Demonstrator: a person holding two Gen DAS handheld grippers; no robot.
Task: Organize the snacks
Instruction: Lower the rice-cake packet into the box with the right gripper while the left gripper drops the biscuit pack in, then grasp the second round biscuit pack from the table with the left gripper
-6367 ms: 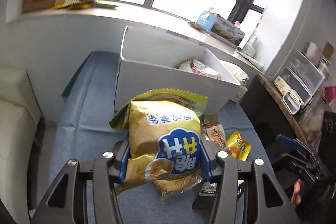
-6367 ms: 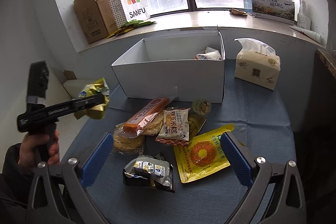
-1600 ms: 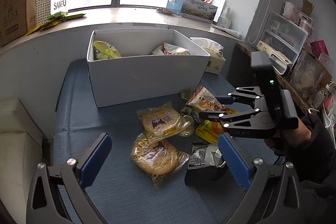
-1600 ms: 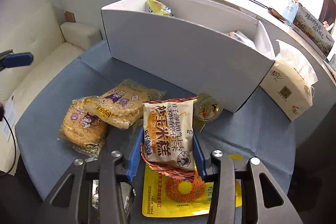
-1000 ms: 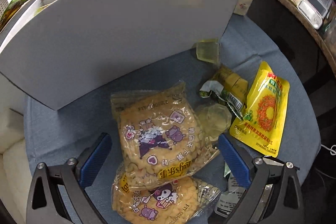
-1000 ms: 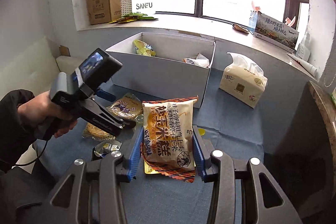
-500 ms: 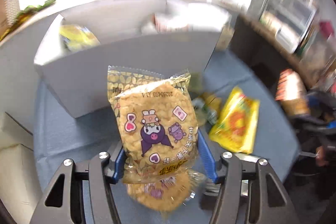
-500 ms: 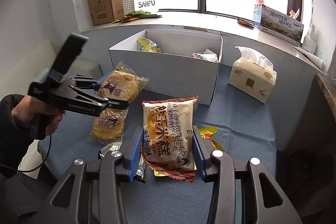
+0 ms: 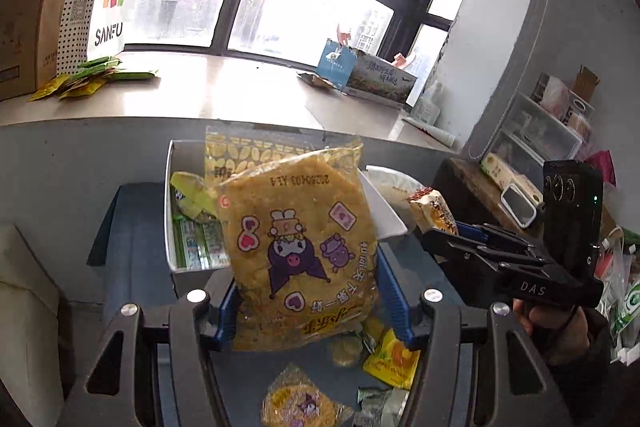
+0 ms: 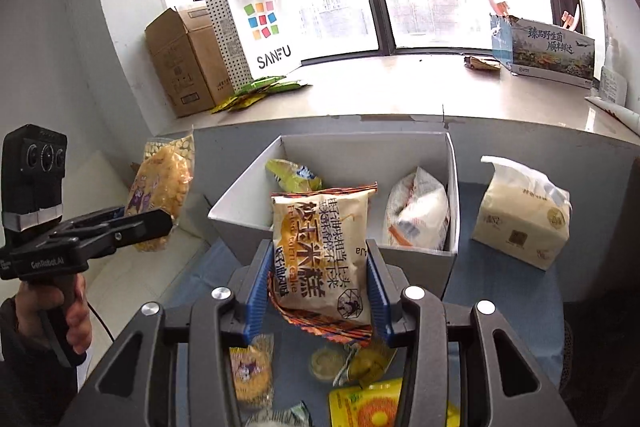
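1. The left gripper (image 9: pixel 308 301) was clamped on a yellow cracker pack (image 9: pixel 298 251) printed with purple cartoon figures, its blue pads (image 9: pixel 394 301) pressing both side edges; the jaws had just been closing, with this pack between them.
2. That pack stood upright in the left wrist view, raised above the blue worktop (image 9: pixel 132 267) in front of the white box (image 9: pixel 176 271).
3. The right gripper (image 10: pixel 318 297) was clamped on a corn cake packet (image 10: pixel 320 247), cream and orange with bold characters, held upright before the white box (image 10: pixel 248 223).
4. Inside the box lay a green-yellow bag (image 10: pixel 294 177) at the left and a white packet (image 10: pixel 418 213) at the right.
5. A tissue pack (image 10: pixel 522 213) stood on the worktop, just beside the box's right wall.
6. Below the held cracker pack, a second cartoon pack (image 9: pixel 298 403) and a yellow pouch (image 9: pixel 390 353) lay on the worktop.
7. From the right wrist view, a hand (image 10: pixel 52 311) gripped the left tool's handle, well left of the box.
8. On the sill behind stood a SANFU bag (image 10: pixel 256 27) beside a carton (image 10: pixel 184 63).
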